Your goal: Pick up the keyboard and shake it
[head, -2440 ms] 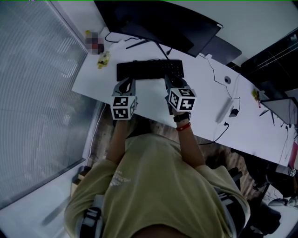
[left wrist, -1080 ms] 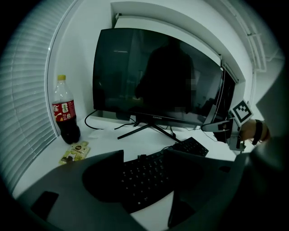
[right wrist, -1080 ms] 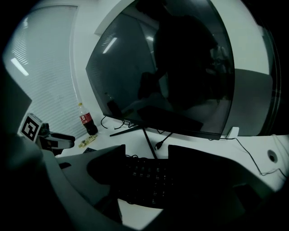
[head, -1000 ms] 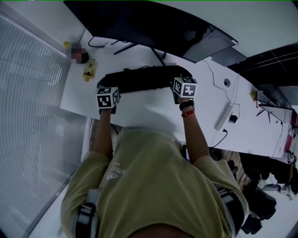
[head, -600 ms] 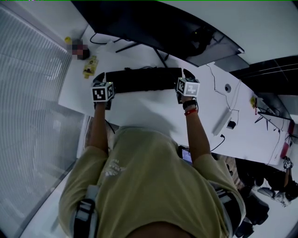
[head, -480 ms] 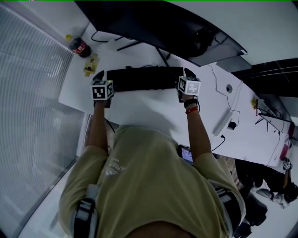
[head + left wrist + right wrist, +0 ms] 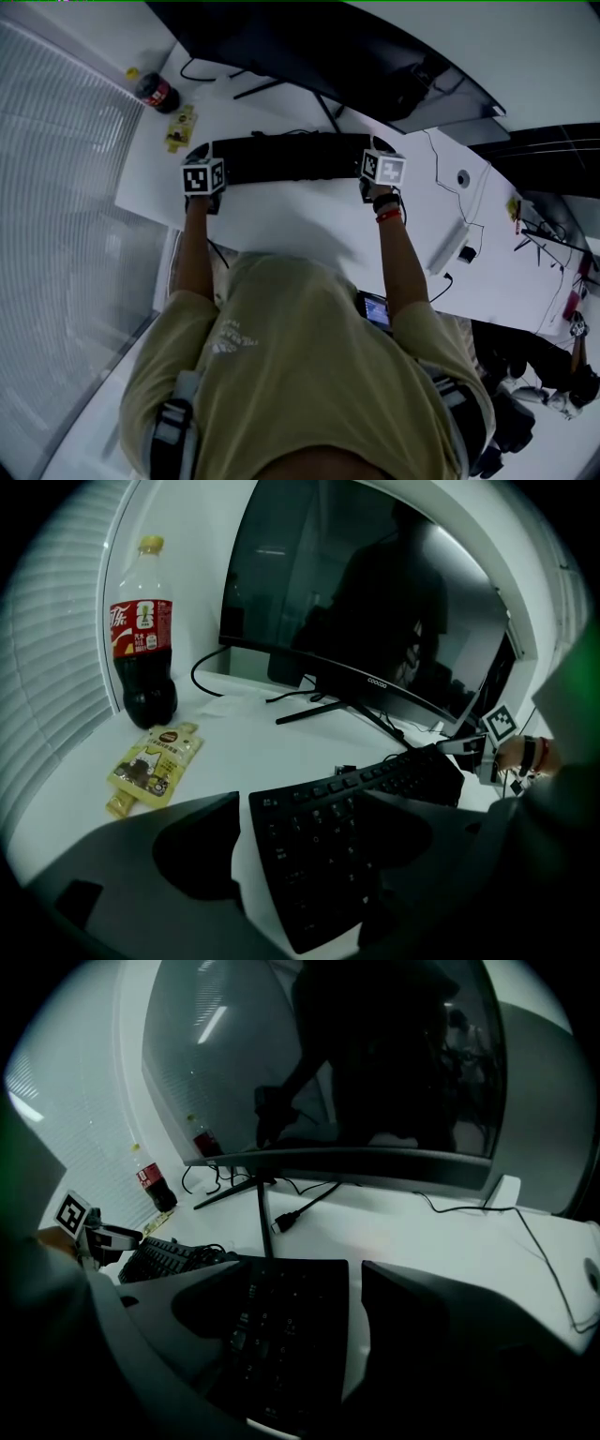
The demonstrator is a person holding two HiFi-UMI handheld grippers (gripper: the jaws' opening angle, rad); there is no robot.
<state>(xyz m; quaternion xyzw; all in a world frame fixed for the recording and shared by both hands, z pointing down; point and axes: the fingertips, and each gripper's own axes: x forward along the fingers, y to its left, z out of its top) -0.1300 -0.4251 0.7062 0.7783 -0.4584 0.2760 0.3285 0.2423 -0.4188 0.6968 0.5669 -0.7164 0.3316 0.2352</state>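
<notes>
Keyboard point(image 7: 281, 159): on desk point(image 7: 300, 211), ends between both jaw pairs.
Left gripper point(image 7: 305, 855), right gripper point(image 7: 352, 1326): just opened wide, seemingly gripping nothing.
Leftward: bottle point(image 7: 142, 635), pouch point(image 7: 155, 761).
Right gripper view alone: loose plug point(image 7: 284, 1223).

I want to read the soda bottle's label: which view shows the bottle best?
The left gripper view: the bottle stands large, label facing the camera. The head view shows it small; the right gripper view, tiny.
</notes>
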